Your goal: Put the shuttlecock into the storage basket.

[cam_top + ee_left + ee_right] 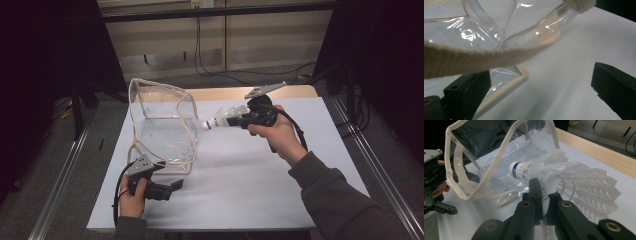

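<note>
A clear plastic bag (162,131) with beige fabric trim stands open on the white table top, its mouth facing right. My right gripper (240,119) is held above the table to the right of the bag, shut on the feathers of a white shuttlecock (220,119). The shuttlecock (541,167) points its cork end with a blue band at the bag's opening (496,157), a short way off it. My left gripper (176,186) rests low at the bag's front corner with its jaws wide open. A beige strap (486,56) crosses above its fingers (469,92), and nothing is pinched.
The white board (240,190) covers a wooden table whose far edge (220,93) shows behind the bag. Metal rails run along both sides of the table. Cables lie on the floor beyond it. The person's right sleeve (345,205) reaches in from the lower right.
</note>
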A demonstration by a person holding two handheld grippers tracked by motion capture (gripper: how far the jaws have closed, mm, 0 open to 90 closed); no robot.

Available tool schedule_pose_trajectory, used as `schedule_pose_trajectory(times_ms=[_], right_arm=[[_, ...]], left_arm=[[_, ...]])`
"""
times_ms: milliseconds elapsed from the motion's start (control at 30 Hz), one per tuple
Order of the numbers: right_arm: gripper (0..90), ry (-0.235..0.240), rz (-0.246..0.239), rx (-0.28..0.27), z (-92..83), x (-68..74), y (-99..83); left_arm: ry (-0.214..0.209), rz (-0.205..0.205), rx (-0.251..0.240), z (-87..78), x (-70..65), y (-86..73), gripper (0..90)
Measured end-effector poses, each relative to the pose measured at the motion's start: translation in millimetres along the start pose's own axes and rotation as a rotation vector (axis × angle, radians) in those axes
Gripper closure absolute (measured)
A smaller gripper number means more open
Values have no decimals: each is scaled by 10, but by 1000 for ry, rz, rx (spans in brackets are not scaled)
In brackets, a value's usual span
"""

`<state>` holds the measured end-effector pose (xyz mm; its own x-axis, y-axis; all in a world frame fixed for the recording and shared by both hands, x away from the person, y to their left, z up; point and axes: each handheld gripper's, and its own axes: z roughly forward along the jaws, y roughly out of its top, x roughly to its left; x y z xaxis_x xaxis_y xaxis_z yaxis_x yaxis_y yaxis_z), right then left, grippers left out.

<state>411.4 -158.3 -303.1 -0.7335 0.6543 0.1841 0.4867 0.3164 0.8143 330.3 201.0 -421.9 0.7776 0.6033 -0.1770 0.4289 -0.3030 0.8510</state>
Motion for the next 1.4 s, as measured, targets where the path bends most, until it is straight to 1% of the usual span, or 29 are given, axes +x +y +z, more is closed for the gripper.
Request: schedule_pose_trajectory(times_ms=[233, 433, 567, 633, 700, 800, 967, 1067, 1100, 1233, 1333, 1400], right_arm=[[880, -3, 0, -9, -19, -12, 88], [880, 2, -8, -10, 10, 45, 168], [879, -3, -23, -8, 27, 82, 239], [880, -5, -16, -15, 30, 91, 276], [880, -7, -10, -18, 46, 102, 309], [880, -15, -14, -11, 74, 136, 356], [880, -19, -12, -28, 124, 192, 453], [880, -23, -25, -27, 166, 248, 513], [880, -27, -37, -25, 179, 265, 532], [879, -20, -42, -25, 225, 315, 592], [879, -27, -49, -19, 260, 346, 623], [879, -32, -47, -18, 285, 357, 643]], left_arm=[[1, -5, -2, -14, 3, -8, 28], [-5, -3, -2, -16, 2, -7, 28], [-7, 1, -1, -12, 2, -10, 28], [-9, 2, -3, -15, -4, -10, 28], [-14, 7, 2, -21, -11, -15, 28], [-14, 3, 0, -31, -9, -29, 28], [-11, 4, -7, -61, 1, -34, 28], [-12, 0, -7, -59, -1, -38, 28], [-15, 1, -5, -58, 0, -37, 28], [-15, 0, -6, -60, 0, -40, 28], [-15, -1, -9, -58, 0, -43, 28], [-19, 3, -1, -49, -7, -44, 28]])
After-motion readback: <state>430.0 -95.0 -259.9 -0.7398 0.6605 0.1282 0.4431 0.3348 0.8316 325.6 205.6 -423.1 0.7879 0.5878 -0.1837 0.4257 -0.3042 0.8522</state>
